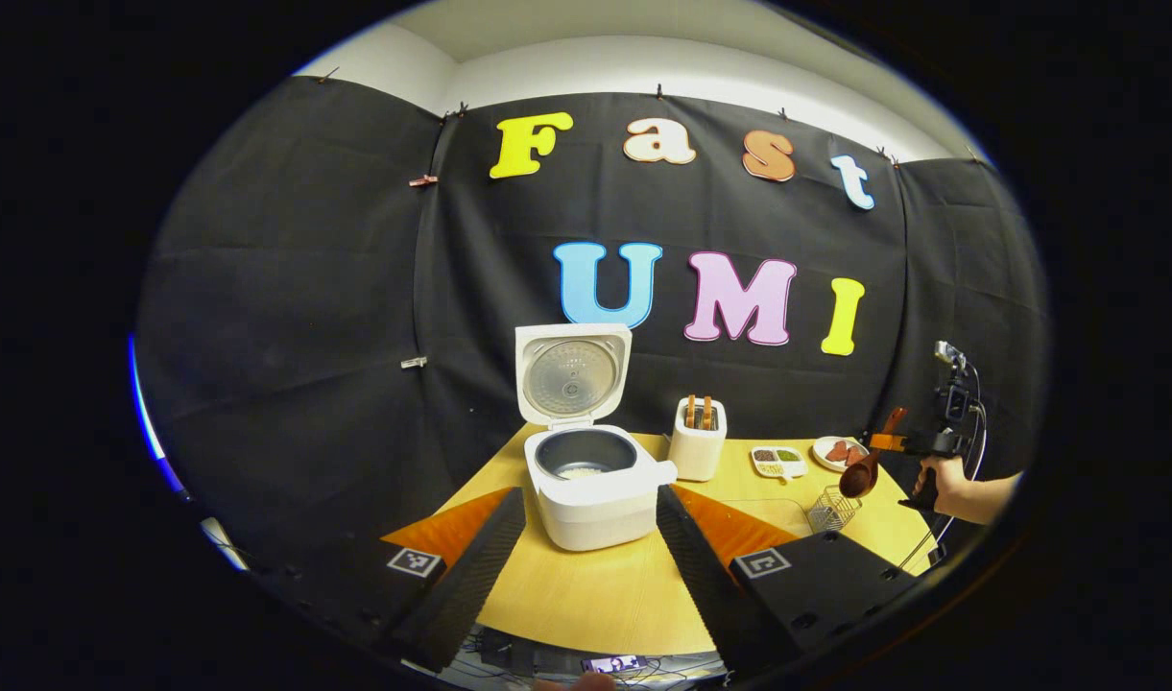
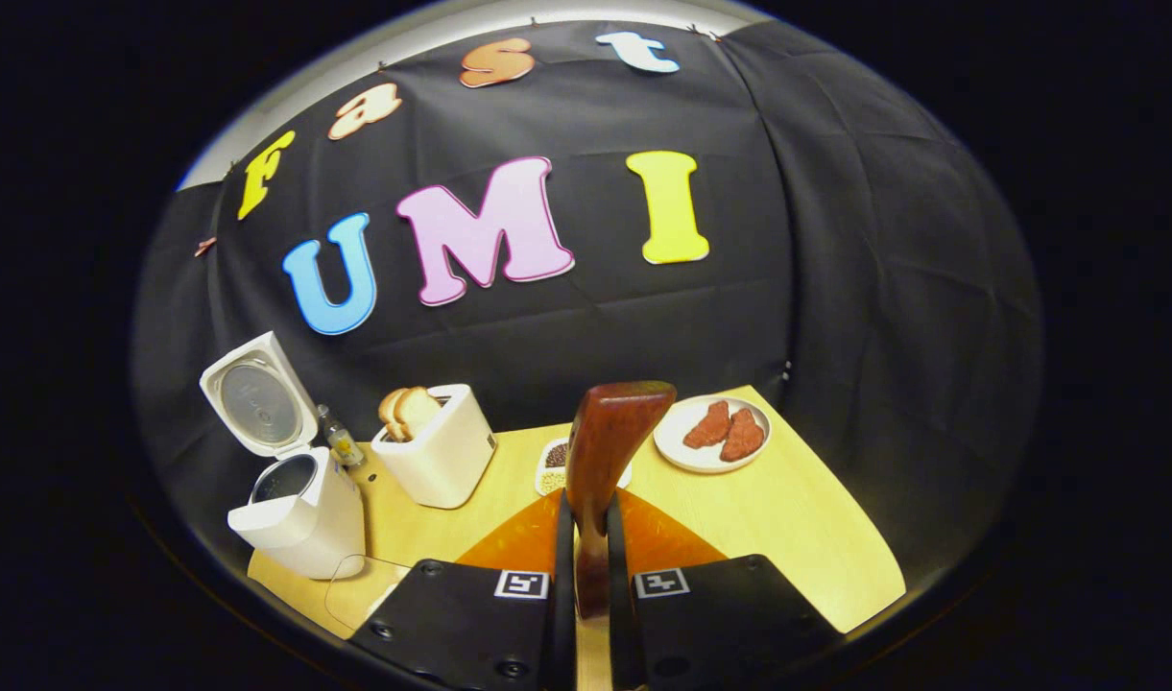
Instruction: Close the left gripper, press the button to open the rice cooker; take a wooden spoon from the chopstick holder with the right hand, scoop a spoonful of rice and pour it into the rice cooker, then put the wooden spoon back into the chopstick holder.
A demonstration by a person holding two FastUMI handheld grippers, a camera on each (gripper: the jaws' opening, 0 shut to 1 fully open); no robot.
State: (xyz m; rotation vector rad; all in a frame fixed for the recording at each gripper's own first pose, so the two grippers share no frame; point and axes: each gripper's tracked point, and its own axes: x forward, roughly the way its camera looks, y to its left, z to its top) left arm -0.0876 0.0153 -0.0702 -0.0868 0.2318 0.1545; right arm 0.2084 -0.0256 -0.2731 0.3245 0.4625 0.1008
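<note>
Right gripper clamps wooden spoon, handle upright.

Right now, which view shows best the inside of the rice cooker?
The left gripper view: it looks into the open rice cooker, showing some rice at the bottom. The right gripper view shows the cooker far left, its pot's inside mostly hidden.

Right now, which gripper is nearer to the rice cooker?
Left. The left gripper is open directly in front of the rice cooker. The right gripper, holding the wooden spoon, is far off at the other side of the table.
</note>
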